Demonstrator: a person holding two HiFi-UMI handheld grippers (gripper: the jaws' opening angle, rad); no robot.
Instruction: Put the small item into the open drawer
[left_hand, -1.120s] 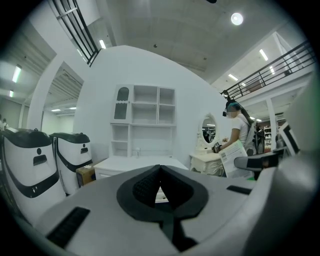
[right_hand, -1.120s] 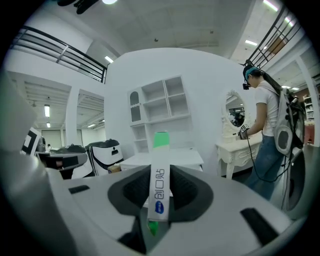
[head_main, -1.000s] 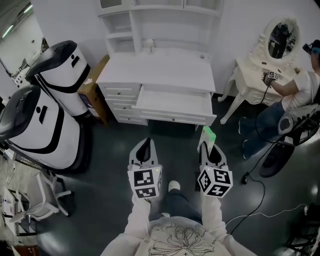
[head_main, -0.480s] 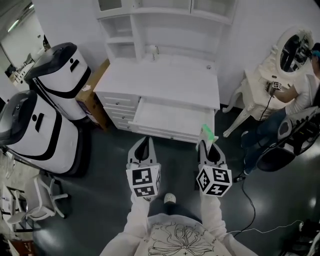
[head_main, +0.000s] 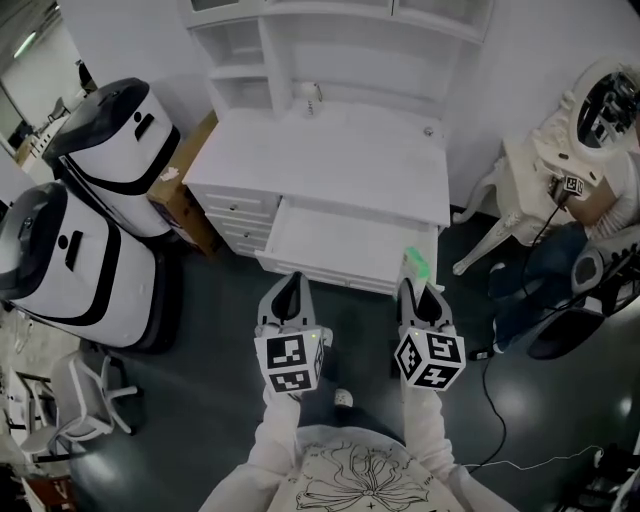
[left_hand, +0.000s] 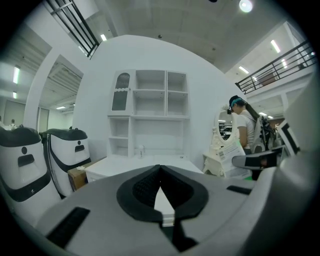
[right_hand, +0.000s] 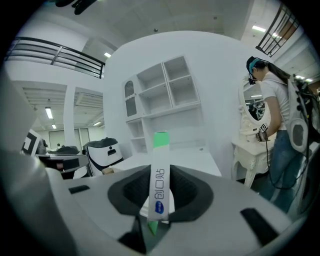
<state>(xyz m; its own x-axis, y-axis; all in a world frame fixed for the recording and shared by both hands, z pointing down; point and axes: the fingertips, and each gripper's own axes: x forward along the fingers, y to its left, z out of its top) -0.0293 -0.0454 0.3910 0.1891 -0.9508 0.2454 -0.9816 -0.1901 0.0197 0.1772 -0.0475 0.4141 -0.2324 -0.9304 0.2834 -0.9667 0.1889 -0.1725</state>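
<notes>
Green-and-white packet (head_main: 416, 266) clamped upright in right gripper (head_main: 420, 293), lower centre of frame; left gripper (head_main: 289, 292) beside it, jaws pinched together, empty. Carry step, by the look: packet tip at front edge of open drawer (head_main: 330, 240), mid-frame. Next: reach forward over drawer, lower, loosen jaws

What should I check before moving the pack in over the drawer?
1. Small pack clamped in right tongs: ok.
2. Drawer pulled open: ok.
3. Bare drawer floor showing for the pack: ok.
4. Pack past the drawer's front edge: cannot tell; the head view only shows it overlapping the front right corner.
5. Left tongs shut, empty, short of the drawer: ok.
</notes>
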